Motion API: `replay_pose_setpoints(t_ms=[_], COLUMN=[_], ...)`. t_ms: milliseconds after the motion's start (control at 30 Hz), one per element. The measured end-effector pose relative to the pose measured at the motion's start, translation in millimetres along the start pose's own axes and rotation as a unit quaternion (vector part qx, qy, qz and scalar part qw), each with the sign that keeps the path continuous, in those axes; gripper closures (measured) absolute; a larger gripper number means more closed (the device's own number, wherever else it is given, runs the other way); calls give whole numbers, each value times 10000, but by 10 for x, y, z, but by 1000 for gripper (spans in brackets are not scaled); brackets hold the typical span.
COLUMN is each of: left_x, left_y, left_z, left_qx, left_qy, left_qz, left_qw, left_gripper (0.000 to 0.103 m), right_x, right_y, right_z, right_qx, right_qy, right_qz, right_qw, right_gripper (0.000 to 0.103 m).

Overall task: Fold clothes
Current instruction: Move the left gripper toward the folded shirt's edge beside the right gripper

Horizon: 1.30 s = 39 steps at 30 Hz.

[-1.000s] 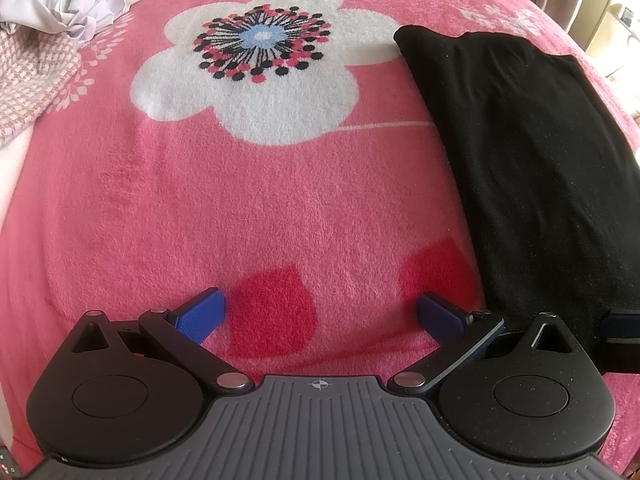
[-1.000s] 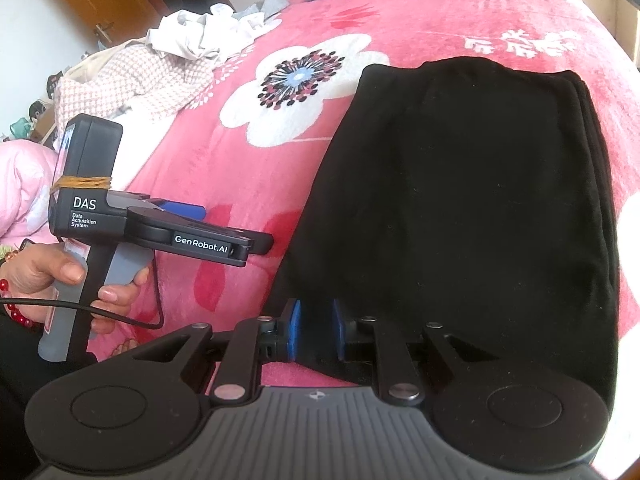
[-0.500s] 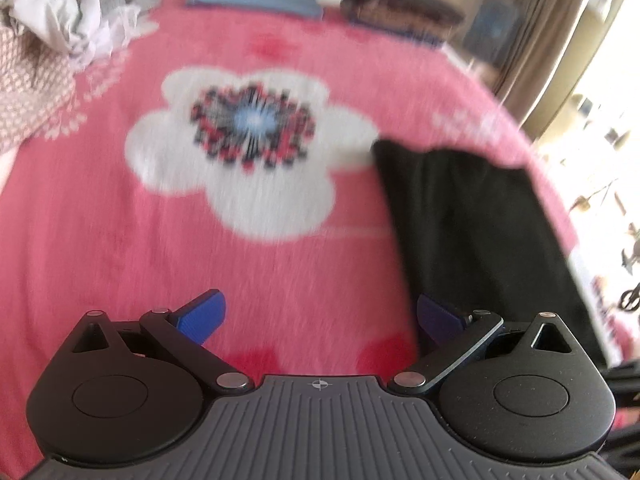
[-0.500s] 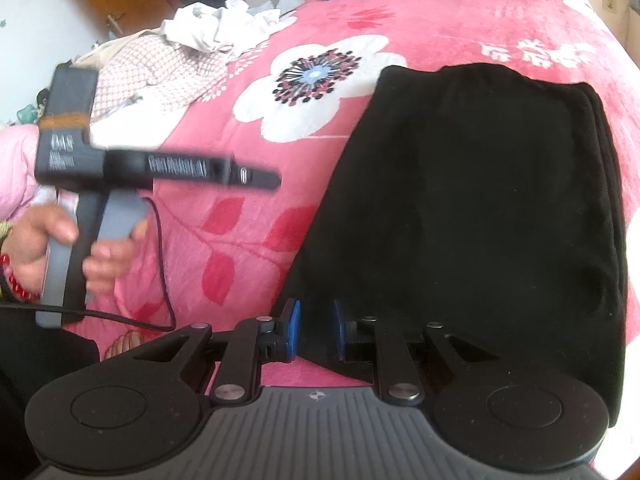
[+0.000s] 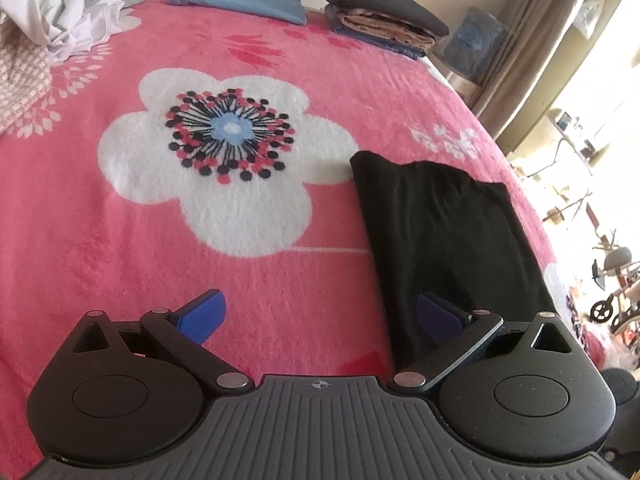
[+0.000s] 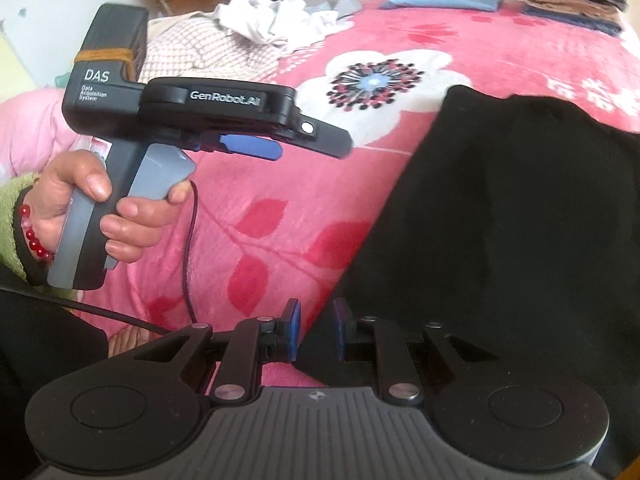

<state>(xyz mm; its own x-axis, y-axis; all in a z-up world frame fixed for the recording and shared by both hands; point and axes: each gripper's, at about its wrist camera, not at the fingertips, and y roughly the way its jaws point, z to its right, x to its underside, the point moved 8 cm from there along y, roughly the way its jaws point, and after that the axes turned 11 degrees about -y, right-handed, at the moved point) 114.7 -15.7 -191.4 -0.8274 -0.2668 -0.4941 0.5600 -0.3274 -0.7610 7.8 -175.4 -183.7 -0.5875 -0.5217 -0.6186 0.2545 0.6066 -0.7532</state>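
Note:
A black garment (image 5: 440, 232) lies flat on the right side of the pink flowered blanket (image 5: 120, 240). My left gripper (image 5: 320, 316) hovers above the blanket just left of the garment's near end. It is open, with nothing between its blue fingertips (image 5: 202, 314). In the right wrist view the black garment (image 6: 520, 220) fills the right half. My right gripper (image 6: 316, 334) is shut on its near left corner, and black cloth shows between the pads. The left gripper (image 6: 280, 148) appears there too, raised above the bed in a person's hand (image 6: 120, 216).
A heap of white and checked unfolded clothes (image 5: 40, 40) sits at the far left of the bed. A blue folded piece (image 5: 240, 2) and a stack of folded clothes (image 5: 384, 24) lie along the far edge. A curtain (image 5: 520, 40) hangs beyond the bed's right side.
The left gripper has risen off the blanket and tipped up, still open. The right gripper has kept its hold on the garment's corner.

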Motion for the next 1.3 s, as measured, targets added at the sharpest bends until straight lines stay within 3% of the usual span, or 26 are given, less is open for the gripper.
replay_pose_setpoints(t_ms=[167, 333, 667, 767, 933, 1100, 1233, 1267, 1300], left_x=[28, 47, 96, 156, 325, 456, 570, 591, 612], left_y=[42, 79, 165, 137, 65, 48, 106, 117, 127], left_z=[0, -44, -22, 69, 301, 596, 750, 760, 771], left_qx=[-27, -75, -12, 134, 554, 1188, 1273, 1272, 1271], left_qy=[107, 113, 327, 664, 1203, 1314, 1667, 1727, 1788], left_qz=[-42, -79, -145, -94, -80, -107, -124, -136, -147], left_qw=[9999, 9999, 9994, 9977, 9912, 9841, 9777, 9766, 9755], left_gripper=[0, 0, 0, 1, 5, 12, 43, 50, 50], right_x=[19, 126, 363, 305, 272, 441, 621, 673, 725], right_y=[188, 145, 71, -71, -446, -779, -876, -877, -879], right_z=[5, -70, -219, -171, 192, 717, 1002, 1050, 1098], right_qx=[45, -226, -778, -691, 228, 1536, 2081, 2158, 2234], right_qy=[-304, -327, 153, 300, 610, 1113, 1411, 1457, 1503], right_qz=[-107, -176, -476, -207, 247, 395, 273, 208, 143], right_qw=[9995, 9991, 9957, 9969, 9976, 9810, 9675, 9653, 9630], right_gripper=[89, 90, 90, 91, 90, 91, 91, 91, 91])
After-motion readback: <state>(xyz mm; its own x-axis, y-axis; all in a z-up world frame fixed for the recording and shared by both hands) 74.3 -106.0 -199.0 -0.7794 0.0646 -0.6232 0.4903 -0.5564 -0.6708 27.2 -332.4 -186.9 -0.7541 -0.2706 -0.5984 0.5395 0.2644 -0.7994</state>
